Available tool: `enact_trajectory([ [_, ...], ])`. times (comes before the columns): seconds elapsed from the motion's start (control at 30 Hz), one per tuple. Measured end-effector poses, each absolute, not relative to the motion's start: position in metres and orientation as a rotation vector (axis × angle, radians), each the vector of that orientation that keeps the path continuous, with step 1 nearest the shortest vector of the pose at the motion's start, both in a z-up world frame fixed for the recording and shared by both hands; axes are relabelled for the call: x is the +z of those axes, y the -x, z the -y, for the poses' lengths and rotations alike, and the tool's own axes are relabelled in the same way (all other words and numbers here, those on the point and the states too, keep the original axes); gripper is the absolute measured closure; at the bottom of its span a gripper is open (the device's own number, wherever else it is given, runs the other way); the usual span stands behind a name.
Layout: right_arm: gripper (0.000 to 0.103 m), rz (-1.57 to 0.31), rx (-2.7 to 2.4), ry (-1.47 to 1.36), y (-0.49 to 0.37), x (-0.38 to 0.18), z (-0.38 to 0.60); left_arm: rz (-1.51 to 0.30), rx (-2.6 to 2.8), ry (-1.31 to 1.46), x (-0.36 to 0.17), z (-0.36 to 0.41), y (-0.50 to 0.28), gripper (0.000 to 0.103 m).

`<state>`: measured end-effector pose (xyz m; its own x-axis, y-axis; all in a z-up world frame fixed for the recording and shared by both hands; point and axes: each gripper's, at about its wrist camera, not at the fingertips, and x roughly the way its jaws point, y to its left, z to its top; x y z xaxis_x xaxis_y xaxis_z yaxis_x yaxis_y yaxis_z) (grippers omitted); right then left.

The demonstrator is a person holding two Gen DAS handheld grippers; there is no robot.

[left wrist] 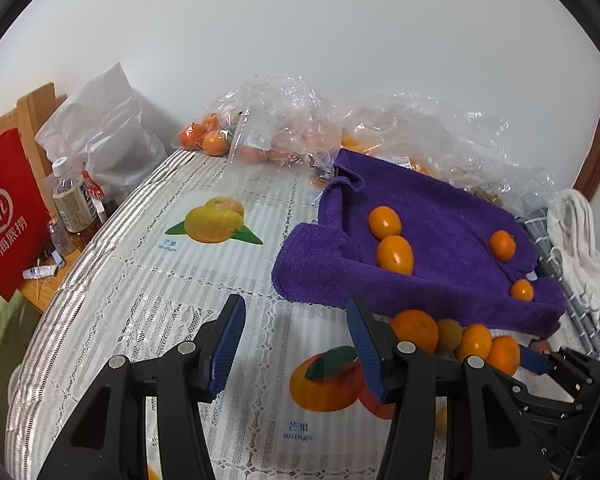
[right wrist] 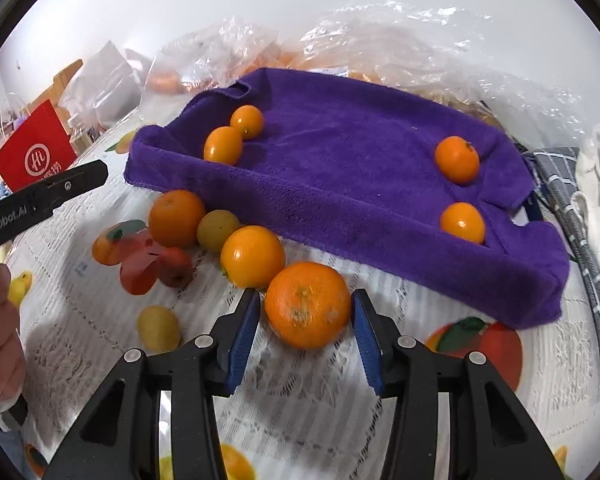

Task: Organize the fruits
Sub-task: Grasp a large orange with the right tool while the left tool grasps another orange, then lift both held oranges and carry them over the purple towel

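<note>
My left wrist camera looks down along its fingers across the table, facing the far wall, with the purple towel point(left wrist: 440, 248) off to its right. My right wrist camera sits nearer, tilted more steeply down, close over the large orange point(right wrist: 307, 305). Both share the towel and the row of oranges point(left wrist: 456, 338) before it.
</note>
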<state>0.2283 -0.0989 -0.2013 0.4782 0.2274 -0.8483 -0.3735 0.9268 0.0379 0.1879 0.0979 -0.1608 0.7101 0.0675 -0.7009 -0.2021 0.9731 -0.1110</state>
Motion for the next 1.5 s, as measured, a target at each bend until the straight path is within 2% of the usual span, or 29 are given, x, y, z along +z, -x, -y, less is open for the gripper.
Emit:
enact_trajectory([
  [0.1, 0.062, -0.981, 0.368, 0.155, -0.228, -0.204, 0.101, -0.762, 0.147, 0.161, -0.162, -0.092, -0.188, 0.053],
  [0.2, 0.062, -0.972, 0.382, 0.118, -0.226, -0.201, 0.11, -0.772, 0.107, 0.165, -0.165, -0.089, -0.188, 0.053],
  [0.4, 0.062, -0.84, 0.249, 0.036, -0.223, -0.17, 0.162, -0.8, -0.056, 0.175, -0.17, -0.07, -0.19, 0.052],
  [0.67, 0.062, -0.892, 0.134, 0.027, -0.233, -0.178, 0.209, -0.925, -0.14, 0.181, -0.181, -0.045, -0.21, 0.053],
  [0.97, 0.062, -0.937, 0.215, 0.011, -0.228, -0.191, 0.201, -0.922, -0.089, 0.098, -0.192, -0.027, -0.216, 0.053],
  [1.03, 0.062, -0.951, 0.216, 0.029, -0.229, -0.196, 0.196, -0.901, -0.096, 0.072, -0.19, -0.023, -0.214, 0.055],
  [1.07, 0.062, -0.955, 0.211, 0.038, -0.23, -0.199, 0.195, -0.896, -0.094, 0.064, -0.189, -0.022, -0.213, 0.063],
  [1.1, 0.062, -0.957, 0.208, 0.041, -0.23, -0.199, 0.194, -0.892, -0.089, 0.06, -0.188, -0.022, -0.214, 0.065],
  [1.5, 0.062, -0.971, 0.2, 0.031, -0.235, -0.208, 0.195, -0.898, -0.035, 0.12, -0.177, -0.054, -0.207, 0.066],
])
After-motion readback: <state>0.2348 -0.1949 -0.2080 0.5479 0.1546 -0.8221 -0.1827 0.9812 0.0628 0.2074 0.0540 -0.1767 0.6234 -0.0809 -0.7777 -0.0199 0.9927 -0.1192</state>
